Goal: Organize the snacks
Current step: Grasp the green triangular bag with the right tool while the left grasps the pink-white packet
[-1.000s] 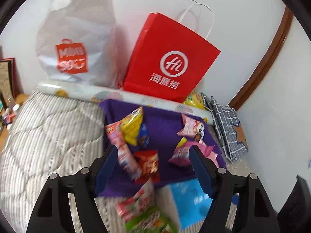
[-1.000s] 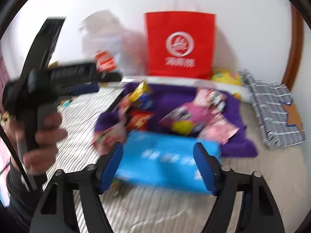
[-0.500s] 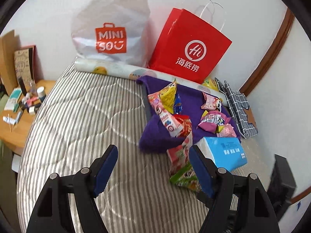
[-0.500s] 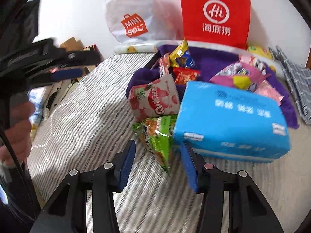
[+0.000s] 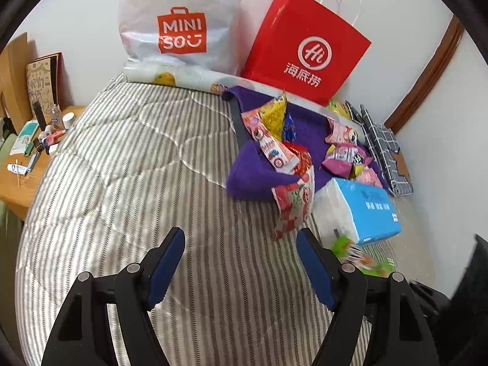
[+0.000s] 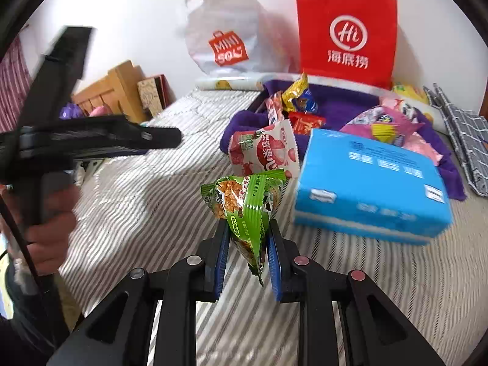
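**Green pack pinched; left gripper spread over bare quilt**

The right wrist view shows the right gripper with its blue pads closed on the lower end of the green pack, just beside the blue tissue pack; the jaws have just been closing on it. In the left wrist view that same green pack is only a blur low beside the tissue pack.

The left gripper has its fingers spread with nothing between them, above the striped quilt. From the right wrist it appears side-on, held in a hand.

Only the left view shows the wooden table with small bottles. Other snacks lie on the purple cloth.
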Available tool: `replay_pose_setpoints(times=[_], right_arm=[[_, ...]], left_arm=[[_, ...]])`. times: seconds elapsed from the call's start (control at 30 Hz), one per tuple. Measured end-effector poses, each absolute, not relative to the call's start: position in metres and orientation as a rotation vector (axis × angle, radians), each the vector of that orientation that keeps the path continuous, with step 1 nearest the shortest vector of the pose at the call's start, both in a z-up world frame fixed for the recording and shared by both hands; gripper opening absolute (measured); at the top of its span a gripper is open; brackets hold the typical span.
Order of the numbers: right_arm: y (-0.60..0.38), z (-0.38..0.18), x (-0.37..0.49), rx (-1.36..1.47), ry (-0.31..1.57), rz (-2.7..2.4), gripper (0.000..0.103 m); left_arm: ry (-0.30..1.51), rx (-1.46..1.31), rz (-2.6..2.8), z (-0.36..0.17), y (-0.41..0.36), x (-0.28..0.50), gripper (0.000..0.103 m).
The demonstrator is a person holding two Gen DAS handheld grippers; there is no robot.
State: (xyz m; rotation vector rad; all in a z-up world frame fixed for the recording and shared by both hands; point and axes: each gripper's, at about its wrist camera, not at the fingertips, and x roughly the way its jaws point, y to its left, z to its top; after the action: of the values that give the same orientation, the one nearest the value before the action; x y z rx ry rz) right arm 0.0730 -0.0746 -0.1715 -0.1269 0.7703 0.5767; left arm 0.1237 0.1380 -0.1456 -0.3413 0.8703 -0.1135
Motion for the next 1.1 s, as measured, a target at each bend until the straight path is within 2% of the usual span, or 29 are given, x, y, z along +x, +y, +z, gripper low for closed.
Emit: replay_pose_setpoints(times=[0.3,0.6,0.8,0.87,1.1], right_arm=[[-0.129,-0.163,0.045,-0.143,0.692,0.546,0.024],[-0.211,-0.169,0.050,-0.069,0.678,0.392,0.024],[-0.252,-0.185,0.072,-0.009,0.715,0.276,0.024],[-0.257,-0.192,0.080,0.009,0.729,0.266,0.025],[-0.259,-0.212,0.103,0.073,0.794,0.278,0.027]], left_arm=[[0.869,-0.297,-0.111,-0.155,0.093,0.144,0.074],[0.890,-0.306,-0.071,-0.167,0.067,0.179,0.066],[0.891,-0.350,-0.060,-0.177,0.063,0.196,0.052],[0.900,-0.373,-0.078,-0.181,0.063,0.200,0.043],[0.880,-0.372,-0.119,-0.171,0.066,0.190,0.027]])
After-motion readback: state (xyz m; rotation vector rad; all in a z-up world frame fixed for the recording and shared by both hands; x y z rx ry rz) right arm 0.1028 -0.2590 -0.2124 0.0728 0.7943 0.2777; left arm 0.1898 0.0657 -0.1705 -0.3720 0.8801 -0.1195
